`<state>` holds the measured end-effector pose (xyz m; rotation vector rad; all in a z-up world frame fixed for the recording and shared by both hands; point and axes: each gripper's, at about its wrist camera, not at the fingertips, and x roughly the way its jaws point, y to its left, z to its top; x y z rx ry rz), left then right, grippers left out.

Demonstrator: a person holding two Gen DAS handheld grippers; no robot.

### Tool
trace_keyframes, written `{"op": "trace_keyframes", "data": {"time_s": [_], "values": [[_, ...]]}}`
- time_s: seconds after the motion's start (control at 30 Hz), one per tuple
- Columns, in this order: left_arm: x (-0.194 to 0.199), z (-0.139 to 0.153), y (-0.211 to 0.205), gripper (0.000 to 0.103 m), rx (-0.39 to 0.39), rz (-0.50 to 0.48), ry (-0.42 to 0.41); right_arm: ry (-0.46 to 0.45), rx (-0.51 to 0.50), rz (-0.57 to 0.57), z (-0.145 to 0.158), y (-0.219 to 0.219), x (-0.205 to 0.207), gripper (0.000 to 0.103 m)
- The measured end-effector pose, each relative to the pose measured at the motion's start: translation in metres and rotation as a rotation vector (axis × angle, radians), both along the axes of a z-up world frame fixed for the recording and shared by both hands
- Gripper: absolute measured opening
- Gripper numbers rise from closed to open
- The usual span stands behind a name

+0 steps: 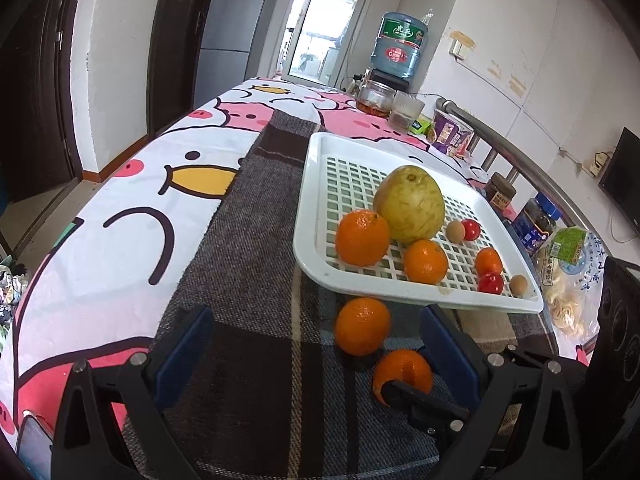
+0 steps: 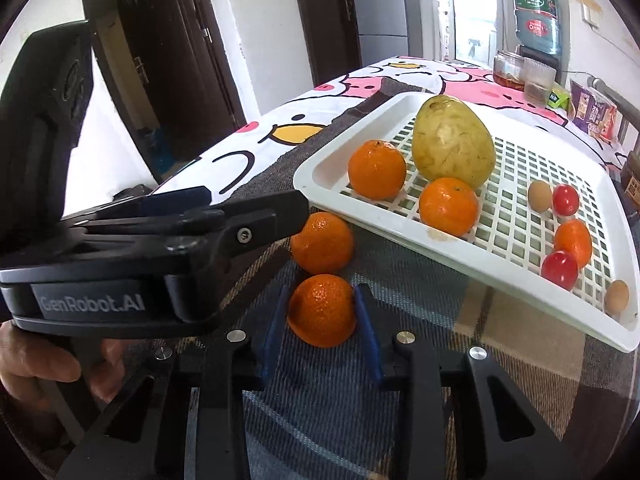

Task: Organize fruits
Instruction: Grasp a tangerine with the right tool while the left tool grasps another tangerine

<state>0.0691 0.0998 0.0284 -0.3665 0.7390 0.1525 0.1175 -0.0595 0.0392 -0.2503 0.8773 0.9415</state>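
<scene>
A white slotted tray (image 1: 316, 184) (image 2: 472, 256) holds a yellow-green pear (image 1: 409, 204) (image 2: 452, 142), two oranges (image 1: 362, 237) (image 2: 377, 169), small red tomatoes (image 1: 490, 282) and small brown fruits. Two more oranges lie on the plaid cloth in front of the tray. My right gripper (image 2: 322, 312) is shut on the nearer orange (image 2: 322, 310) (image 1: 402, 372). My left gripper (image 1: 316, 340) is open and empty, its fingers on either side of the other loose orange (image 1: 362, 325) (image 2: 322, 242) without touching it.
A cartoon tablecloth (image 1: 132, 208) covers the table. Jars, cups and snack packs (image 1: 452, 130) stand behind the tray, and a bagged food pack (image 1: 568, 272) lies to its right. A metal rail (image 1: 516, 152) runs along the right edge. A water jug (image 1: 398, 42) stands at the far end.
</scene>
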Motion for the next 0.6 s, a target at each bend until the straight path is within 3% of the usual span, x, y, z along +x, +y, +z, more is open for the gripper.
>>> {"op": "trace_keyframes", "data": {"time_s": [0.2, 0.4, 0.5, 0.6], "values": [[0.001, -0.004, 0.002, 0.102, -0.004, 0.005, 0.004, 0.018, 0.009, 0.0, -0.001, 0.0, 0.001, 0.034], [0.007, -0.012, -0.009, 0.101, 0.009, -0.047, 0.031, 0.011, 0.036, -0.068, 0.011, -0.037, -0.002, 0.033], [0.013, -0.015, -0.022, 0.097, 0.039, -0.09, 0.048, 0.008, 0.05, -0.132, 0.015, -0.068, -0.001, 0.033], [0.019, -0.018, -0.032, 0.085, 0.053, -0.121, 0.064, -0.023, 0.04, -0.19, 0.018, -0.094, -0.003, 0.033]]}}
